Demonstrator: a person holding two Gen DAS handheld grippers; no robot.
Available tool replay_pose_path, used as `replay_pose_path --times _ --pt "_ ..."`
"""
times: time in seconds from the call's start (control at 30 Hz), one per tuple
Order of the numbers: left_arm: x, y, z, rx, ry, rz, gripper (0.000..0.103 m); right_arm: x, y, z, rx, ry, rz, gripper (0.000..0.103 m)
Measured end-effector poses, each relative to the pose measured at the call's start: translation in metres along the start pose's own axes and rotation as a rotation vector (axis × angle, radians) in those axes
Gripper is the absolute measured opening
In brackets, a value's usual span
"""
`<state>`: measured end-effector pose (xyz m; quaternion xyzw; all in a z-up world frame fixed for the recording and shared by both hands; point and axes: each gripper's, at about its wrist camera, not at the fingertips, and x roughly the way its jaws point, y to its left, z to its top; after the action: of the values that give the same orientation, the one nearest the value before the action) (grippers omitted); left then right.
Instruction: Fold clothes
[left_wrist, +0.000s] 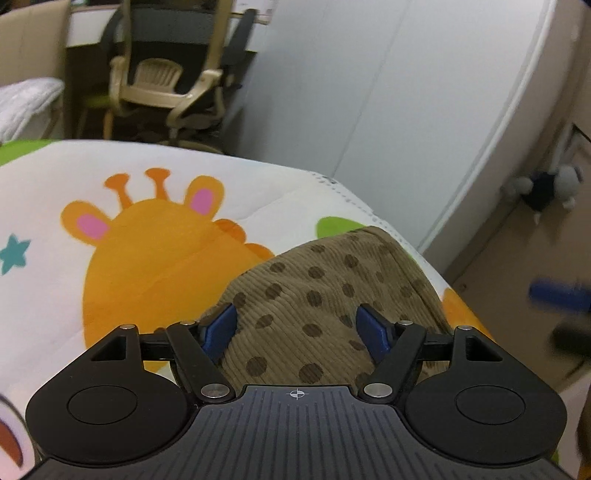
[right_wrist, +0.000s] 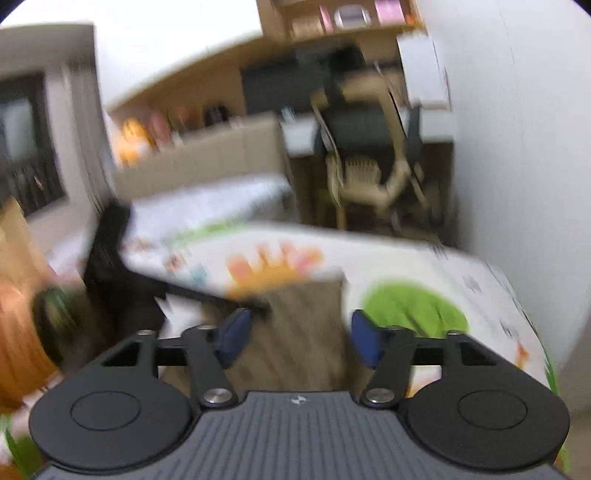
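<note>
The brown dotted corduroy garment (left_wrist: 325, 295) lies near the edge of the cartoon giraffe bedspread (left_wrist: 147, 240), seemingly folded to a compact shape though perhaps not finished, while the left gripper (left_wrist: 297, 326) and right gripper (right_wrist: 295, 338) hover over it, jaws apart and empty, a chair (left_wrist: 166, 88) well beyond.
</note>
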<state>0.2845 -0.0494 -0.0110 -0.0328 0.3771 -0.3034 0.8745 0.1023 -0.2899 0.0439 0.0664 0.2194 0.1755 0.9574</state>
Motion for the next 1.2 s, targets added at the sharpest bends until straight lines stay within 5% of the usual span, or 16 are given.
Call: replay_pose_path --times 0.1,0.2,0.33,0.5,0.67,0.87,1.07,1.13,1.2 --pt "-0.001 -0.007 -0.005 0.066 -0.015 -0.007 0.079 0.040 0.013 -0.014 -0.018 0.141 0.042 0.063" --pt "-0.017 0.001 -0.006 -0.008 -0.059 -0.026 0.079 0.077 0.026 -0.057 -0.086 0.318 -0.017 0.064" --pt "-0.050 0.021 -0.025 -0.130 -0.099 -0.030 0.094 0.072 0.032 -0.055 -0.153 0.316 -0.025 0.068" --pt "-0.030 0.037 -0.054 -0.245 0.031 -0.096 0.093 0.072 0.000 -0.023 -0.023 0.229 -0.123 0.080" --pt "-0.022 0.023 -0.057 -0.181 0.027 -0.080 0.086 0.103 -0.039 -0.040 0.172 0.328 -0.185 0.083" --pt "-0.027 0.008 -0.058 -0.070 0.015 -0.026 0.083 0.080 -0.036 -0.033 0.125 0.221 -0.195 0.081" --pt "-0.027 0.003 -0.059 -0.063 0.014 -0.017 0.083 0.083 -0.046 0.013 0.206 0.053 -0.052 0.081" --pt "-0.030 0.000 -0.058 -0.047 0.016 -0.005 0.083 0.098 -0.036 0.018 0.169 0.054 -0.006 0.081" --pt "-0.030 -0.003 -0.057 -0.027 0.016 0.005 0.083 0.123 -0.019 0.016 0.058 0.131 -0.051 0.081"
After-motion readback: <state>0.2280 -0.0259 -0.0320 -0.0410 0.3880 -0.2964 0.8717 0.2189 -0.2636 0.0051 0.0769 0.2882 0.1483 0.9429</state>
